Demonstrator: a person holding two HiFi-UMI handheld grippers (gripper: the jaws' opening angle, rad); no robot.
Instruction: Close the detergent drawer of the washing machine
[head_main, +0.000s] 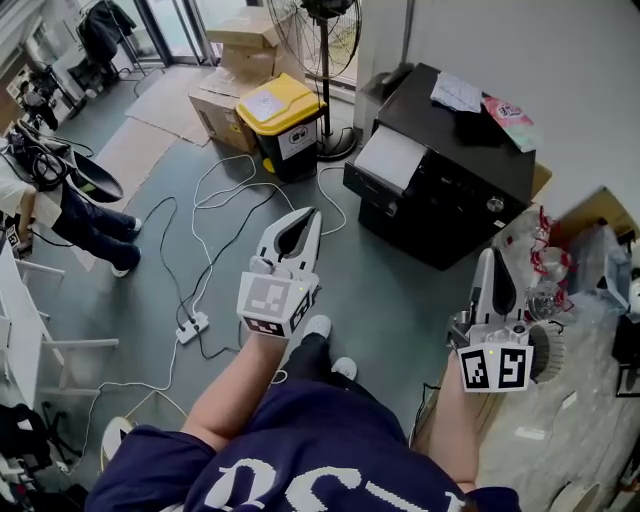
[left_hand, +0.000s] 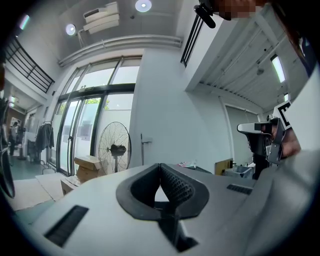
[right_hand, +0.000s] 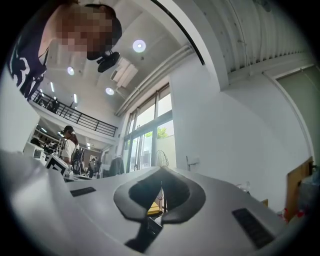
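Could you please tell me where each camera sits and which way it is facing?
Head view: on the person's head, looking steeply down at the floor; forearms, shoes, left gripper and right gripper show.
Left gripper view: on the left gripper, facing level along its shut jaws toward the windows; right gripper shows.
Right gripper view: on the right gripper, angled upward along shut jaws; the person's shirt shows.
Shared: the fan, head and left gripper views.

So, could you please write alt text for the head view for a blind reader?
From above, a person holds the left gripper and right gripper, both shut and empty, over a grey floor with a power strip, a yellow-lidded bin and a black cabinet.
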